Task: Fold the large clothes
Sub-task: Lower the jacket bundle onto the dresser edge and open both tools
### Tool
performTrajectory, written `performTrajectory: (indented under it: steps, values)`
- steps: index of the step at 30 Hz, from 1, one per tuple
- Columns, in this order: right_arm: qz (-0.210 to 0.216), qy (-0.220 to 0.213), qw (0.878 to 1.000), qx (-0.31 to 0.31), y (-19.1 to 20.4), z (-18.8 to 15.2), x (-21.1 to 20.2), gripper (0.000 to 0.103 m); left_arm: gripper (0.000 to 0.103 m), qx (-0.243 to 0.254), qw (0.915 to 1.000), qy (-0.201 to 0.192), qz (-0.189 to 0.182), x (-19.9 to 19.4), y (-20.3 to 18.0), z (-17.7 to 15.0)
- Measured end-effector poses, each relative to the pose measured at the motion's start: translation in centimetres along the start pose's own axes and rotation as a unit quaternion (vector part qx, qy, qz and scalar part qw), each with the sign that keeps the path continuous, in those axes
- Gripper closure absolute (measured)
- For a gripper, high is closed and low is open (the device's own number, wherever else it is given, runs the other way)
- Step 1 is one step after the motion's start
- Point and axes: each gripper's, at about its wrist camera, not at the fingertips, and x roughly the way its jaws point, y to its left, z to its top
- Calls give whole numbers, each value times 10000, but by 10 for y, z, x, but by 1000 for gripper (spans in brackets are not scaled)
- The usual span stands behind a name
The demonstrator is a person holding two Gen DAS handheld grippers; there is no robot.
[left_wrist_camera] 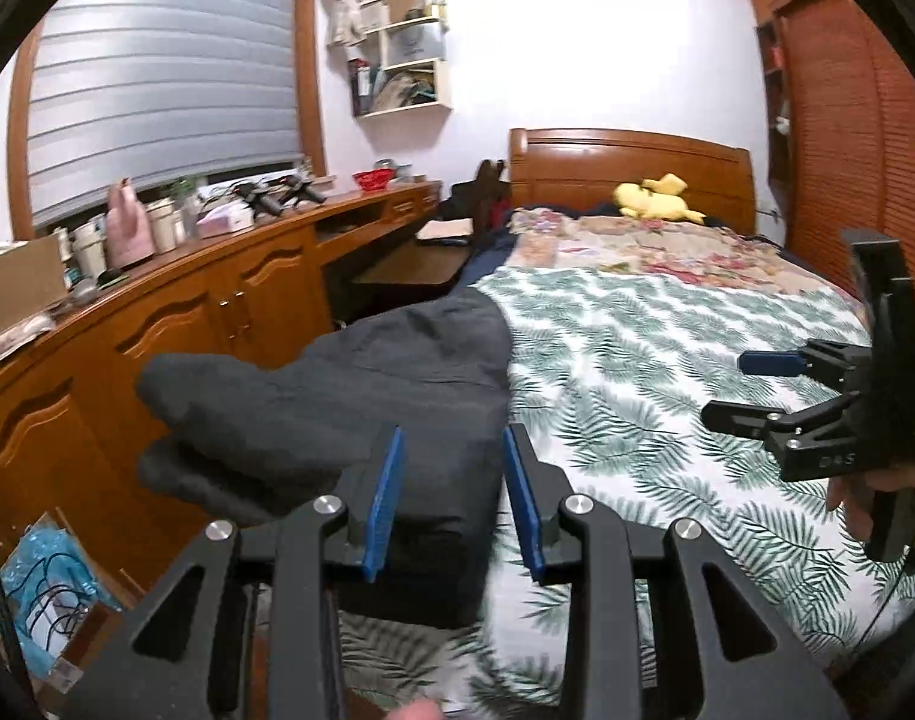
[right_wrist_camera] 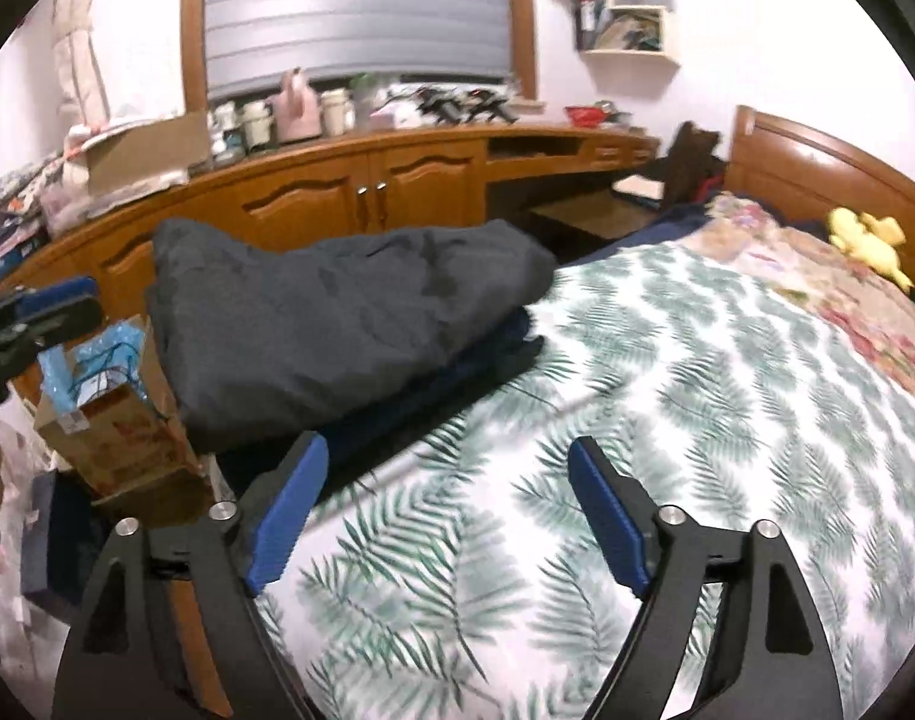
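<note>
A folded dark grey garment (right_wrist_camera: 349, 312) lies on a navy folded pile (right_wrist_camera: 457, 372) at the left edge of the bed, on the leaf-print sheet (right_wrist_camera: 667, 372). In the left wrist view the grey garment (left_wrist_camera: 367, 384) fills the space just ahead of my left gripper (left_wrist_camera: 457, 498). Its blue pads stand a little apart, with cloth behind the gap and sheet showing beside the right pad, so nothing is gripped. My right gripper (right_wrist_camera: 448, 510) hangs wide open over bare sheet to the right of the pile, nothing between its fingers. It also shows as the right gripper (left_wrist_camera: 724, 387) at the picture's right side, held by a hand.
A wooden cabinet run (right_wrist_camera: 361, 192) with a cluttered top lines the far side of the pile. A cardboard box (right_wrist_camera: 109, 420) with blue wrapping sits on the floor by the bed corner. A floral quilt (left_wrist_camera: 649, 246), yellow plush toy (left_wrist_camera: 655, 198) and wooden headboard (left_wrist_camera: 625, 168) lie at the bed's far end.
</note>
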Motion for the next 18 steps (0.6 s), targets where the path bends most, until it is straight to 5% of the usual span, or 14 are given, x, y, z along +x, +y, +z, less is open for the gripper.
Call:
performTrajectory:
  steps: [18]
  values:
    - [-1486, -340, 9826, 1060, -73, -135, -155, 13, 69, 370, 9922, 299, -1156, 4, -160, -35]
